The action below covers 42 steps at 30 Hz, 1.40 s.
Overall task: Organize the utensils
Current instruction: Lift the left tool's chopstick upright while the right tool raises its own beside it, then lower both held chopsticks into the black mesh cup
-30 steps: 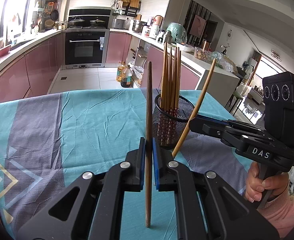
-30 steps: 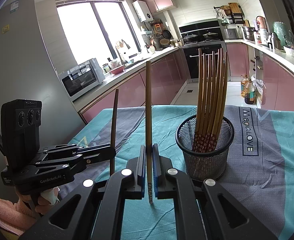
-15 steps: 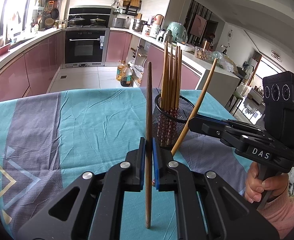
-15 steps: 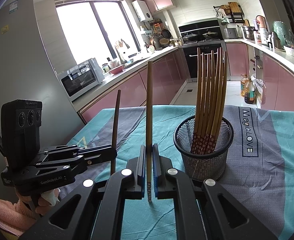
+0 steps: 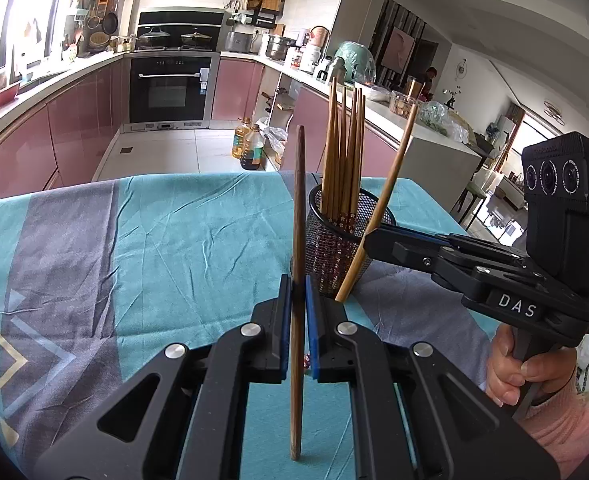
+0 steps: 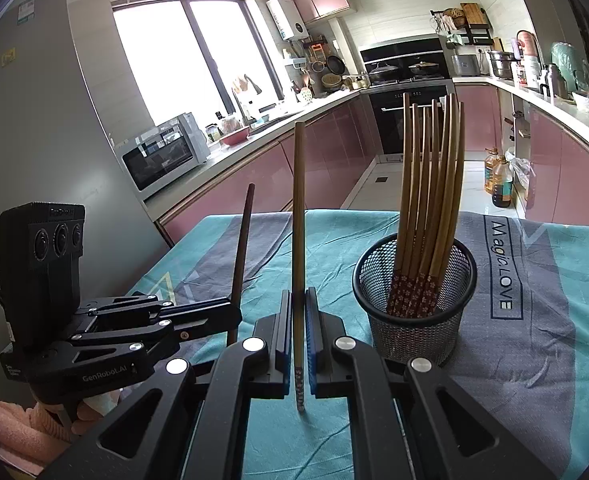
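Observation:
My left gripper is shut on a dark brown chopstick that stands upright, its lower end hanging above the cloth. My right gripper is shut on a lighter chopstick with a flowered lower end, also upright. A black mesh cup holds several matching chopsticks; it stands to the right of the right gripper. In the left wrist view the cup is just beyond my fingers, and the right gripper reaches in from the right with its chopstick leaning across the cup.
A teal and grey tablecloth covers the table. Printed lettering lies right of the cup. A hand in a pink sleeve holds the right gripper's handle. Behind are pink kitchen cabinets, an oven and oil bottles on the floor.

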Each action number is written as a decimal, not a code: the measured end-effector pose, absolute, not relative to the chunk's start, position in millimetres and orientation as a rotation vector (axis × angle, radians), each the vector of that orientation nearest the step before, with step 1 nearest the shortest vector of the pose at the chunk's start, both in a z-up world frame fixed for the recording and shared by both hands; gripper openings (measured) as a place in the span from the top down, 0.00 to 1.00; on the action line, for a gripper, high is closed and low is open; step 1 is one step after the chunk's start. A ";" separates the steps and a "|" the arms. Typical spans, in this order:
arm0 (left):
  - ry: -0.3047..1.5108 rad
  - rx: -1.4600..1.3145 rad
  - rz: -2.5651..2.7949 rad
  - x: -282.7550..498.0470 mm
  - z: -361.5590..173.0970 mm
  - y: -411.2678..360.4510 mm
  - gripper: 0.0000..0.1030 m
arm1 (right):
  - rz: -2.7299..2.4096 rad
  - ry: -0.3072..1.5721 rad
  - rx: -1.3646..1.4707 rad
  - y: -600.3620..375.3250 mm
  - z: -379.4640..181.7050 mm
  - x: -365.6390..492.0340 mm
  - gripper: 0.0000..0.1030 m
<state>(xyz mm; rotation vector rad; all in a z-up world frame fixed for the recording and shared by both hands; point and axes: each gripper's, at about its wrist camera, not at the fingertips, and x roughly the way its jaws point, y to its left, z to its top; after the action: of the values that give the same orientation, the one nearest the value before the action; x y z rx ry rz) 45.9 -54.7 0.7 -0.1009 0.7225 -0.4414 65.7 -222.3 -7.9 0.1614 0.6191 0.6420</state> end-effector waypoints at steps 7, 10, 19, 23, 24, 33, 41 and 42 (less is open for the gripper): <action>0.728 -0.111 -0.450 47.5 -1.1 -54.5 0.93 | 0.646 0.623 0.167 -219.3 -7.3 69.2 0.95; 0.731 -0.118 -0.456 49.2 -0.8 -54.6 0.93 | 0.642 0.621 0.167 -220.5 -6.4 70.0 0.95; 0.645 -0.163 -0.502 60.2 35.0 -53.4 0.93 | 0.609 0.537 0.143 -235.8 22.6 70.6 0.95; 0.569 -0.181 -0.508 64.9 62.0 -50.2 0.93 | 0.586 0.472 0.132 -245.8 45.6 71.7 0.95; 0.544 -0.188 -0.515 65.8 70.8 -49.6 0.93 | 0.577 0.453 0.129 -249.1 52.6 72.5 0.95; 0.416 -0.202 -0.543 76.0 120.1 -62.5 0.93 | 0.517 0.391 0.132 -274.7 77.4 92.2 0.95; 0.427 -0.182 -0.549 92.2 115.8 -90.6 0.93 | 0.483 0.474 0.131 -273.4 47.5 118.5 0.95; 0.445 -0.176 -0.548 96.2 111.6 -94.5 0.93 | 0.484 0.497 0.132 -272.4 40.6 123.2 0.95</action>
<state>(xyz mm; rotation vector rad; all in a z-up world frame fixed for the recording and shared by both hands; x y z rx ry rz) 96.2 -94.5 111.6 -0.1763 0.4453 -0.5485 123.2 -272.4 40.6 0.1321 0.4968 0.4840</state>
